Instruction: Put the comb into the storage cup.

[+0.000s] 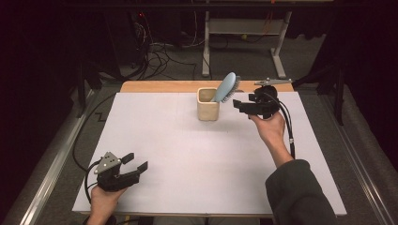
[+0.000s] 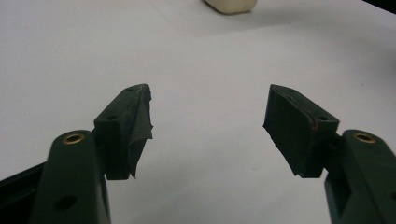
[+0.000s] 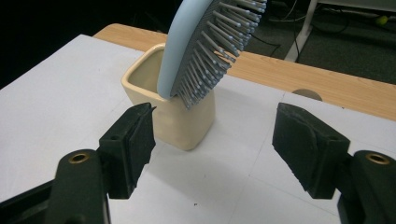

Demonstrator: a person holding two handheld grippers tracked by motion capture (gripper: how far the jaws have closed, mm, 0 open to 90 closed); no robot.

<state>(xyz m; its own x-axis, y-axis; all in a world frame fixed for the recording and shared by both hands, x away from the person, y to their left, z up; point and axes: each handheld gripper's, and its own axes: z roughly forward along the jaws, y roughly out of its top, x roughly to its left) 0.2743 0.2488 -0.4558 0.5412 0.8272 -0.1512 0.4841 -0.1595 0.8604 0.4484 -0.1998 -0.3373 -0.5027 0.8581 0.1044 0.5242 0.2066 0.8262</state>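
Observation:
A cream square cup (image 1: pixel 208 105) stands at the far middle of the white table. A light blue hairbrush (image 1: pixel 226 87) leans out of it, handle down inside, its grey bristles facing right. My right gripper (image 1: pixel 236 106) hovers just right of the cup, open, with nothing between the jaws. In the right gripper view the cup (image 3: pixel 180 126) and brush (image 3: pixel 205 46) sit a little beyond my right gripper (image 3: pixel 215 121). My left gripper (image 1: pixel 137 161) rests near the front left, open and holding nothing. In the left gripper view, my left gripper (image 2: pixel 208 100) points over bare table toward the cup's base (image 2: pixel 231 5).
The white table surface (image 1: pixel 187 159) has a wooden strip (image 1: pixel 155 86) along its far edge. Beyond it, cables (image 1: pixel 159 56) lie on the floor beside a white table frame (image 1: pixel 244 28). A metal rail (image 1: pixel 47 178) runs along the left side.

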